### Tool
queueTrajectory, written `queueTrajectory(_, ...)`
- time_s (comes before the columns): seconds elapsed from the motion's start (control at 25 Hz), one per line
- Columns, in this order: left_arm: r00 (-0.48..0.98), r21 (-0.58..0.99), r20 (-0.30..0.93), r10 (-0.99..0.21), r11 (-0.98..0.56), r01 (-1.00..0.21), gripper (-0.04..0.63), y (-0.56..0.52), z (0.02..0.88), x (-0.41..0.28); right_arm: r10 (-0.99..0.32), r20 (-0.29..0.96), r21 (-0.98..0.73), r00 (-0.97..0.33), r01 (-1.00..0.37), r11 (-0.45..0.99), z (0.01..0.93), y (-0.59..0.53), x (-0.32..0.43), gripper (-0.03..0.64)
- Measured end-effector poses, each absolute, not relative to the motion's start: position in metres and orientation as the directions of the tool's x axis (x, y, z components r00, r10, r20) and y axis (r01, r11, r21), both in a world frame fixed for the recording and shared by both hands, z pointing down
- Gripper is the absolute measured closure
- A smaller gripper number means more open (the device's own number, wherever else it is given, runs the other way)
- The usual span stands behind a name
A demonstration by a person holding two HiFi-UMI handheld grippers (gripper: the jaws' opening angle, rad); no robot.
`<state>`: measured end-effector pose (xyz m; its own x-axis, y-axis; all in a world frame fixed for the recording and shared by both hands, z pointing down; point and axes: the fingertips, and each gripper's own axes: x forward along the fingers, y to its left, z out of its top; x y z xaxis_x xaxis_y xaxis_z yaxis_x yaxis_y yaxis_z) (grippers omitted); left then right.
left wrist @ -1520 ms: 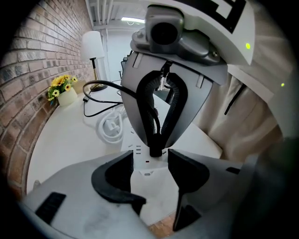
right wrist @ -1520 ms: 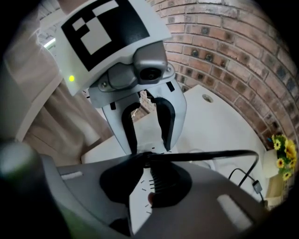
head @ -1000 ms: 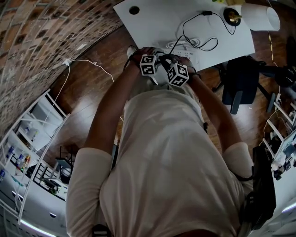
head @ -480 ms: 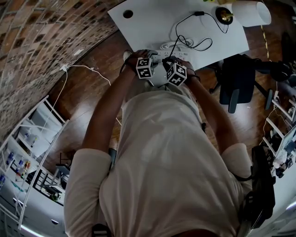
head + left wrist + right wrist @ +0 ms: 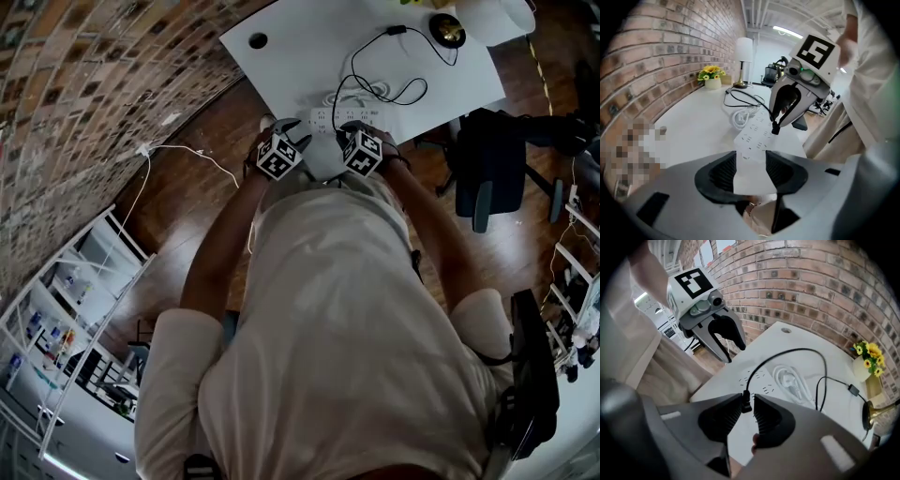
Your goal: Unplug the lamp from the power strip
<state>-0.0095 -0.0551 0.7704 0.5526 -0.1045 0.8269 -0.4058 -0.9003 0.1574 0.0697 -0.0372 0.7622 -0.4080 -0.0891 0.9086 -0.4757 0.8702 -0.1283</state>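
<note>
The right claw (image 5: 747,398) has the small black plug (image 5: 746,406) between its ribbed pads, low in the centre of the right gripper view. Its jaws are opening, and a thin sliver of white shows on the plug's right side, so the grip looks to be letting go rather than pressing. From the plug a thin black cable (image 5: 787,353) rises, arcs across the upper middle of that frame, and runs down to an inline switch (image 5: 853,390) at the right. The left claw (image 5: 750,161) is closing but holds nothing. Only the white corner of the tabletop (image 5: 693,122) and the near end of the power strip (image 5: 757,131) show through its gap, and I cannot tell that the pads touch either. The strip is a flat white bar with rows of socket slots. It lies along the tabletop's near corner, with its own coiled white cord (image 5: 740,117) just behind it. In the left gripper view the plug hangs at the right claw's tips just over the strip's right edge, and it looks clear of the sockets. The prongs are too small to make out, though. On that reading the unplugging itself is done, and what remains is to let the plug drop or lay it on the tabletop. The lamp (image 5: 744,51), with a white cylinder shade on a brass stem and base, stands at the far end of the tabletop, in the upper middle of the left gripper view beside yellow flowers (image 5: 711,74).
</note>
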Motion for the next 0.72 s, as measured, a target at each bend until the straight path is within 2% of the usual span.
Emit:
queueTrajectory(0.12,0.549,0.226,0.821,-0.156,-0.794,-0.564,0.425,-0.055,0.764,-0.022,-0.155,0.888,-0.104,-0.432,-0.518,0.849,0.76,-0.037,0.072,0.508)
queueTrajectory(0.28,0.613,0.392,0.74,-0.278,-0.563,-0.728,0.47,-0.064,0.747,-0.028,-0.245,0.84,-0.1,-0.484,-0.581,0.807,0.752,-0.035,0.076,0.486)
queueTrajectory(0.4,0.658,0.467,0.689,-0.304,-0.507,-0.724,0.474,-0.06,0.741,-0.023,-0.291,0.815,-0.1,-0.502,-0.615,0.782,0.751,-0.026,0.085,0.485)
queueTrajectory(0.52,0.69,0.484,0.661,-0.296,-0.534,-0.693,0.482,-0.05,0.739,-0.016,-0.297,0.816,-0.098,-0.496,-0.625,0.774,0.751,-0.014,0.093,0.486)
queueTrajectory(0.6,0.714,0.502,0.63,-0.304,-0.542,-0.674,0.52,-0.047,0.73,-0.01,-0.305,0.813,-0.097,-0.496,-0.632,0.769,0.746,-0.01,0.098,0.492)
queueTrajectory(0.72,0.765,0.525,0.583,-0.272,-0.593,-0.611,0.525,-0.043,0.71,0.011,-0.352,0.795,-0.098,-0.494,-0.678,0.728,0.731,-0.013,0.113,0.497)
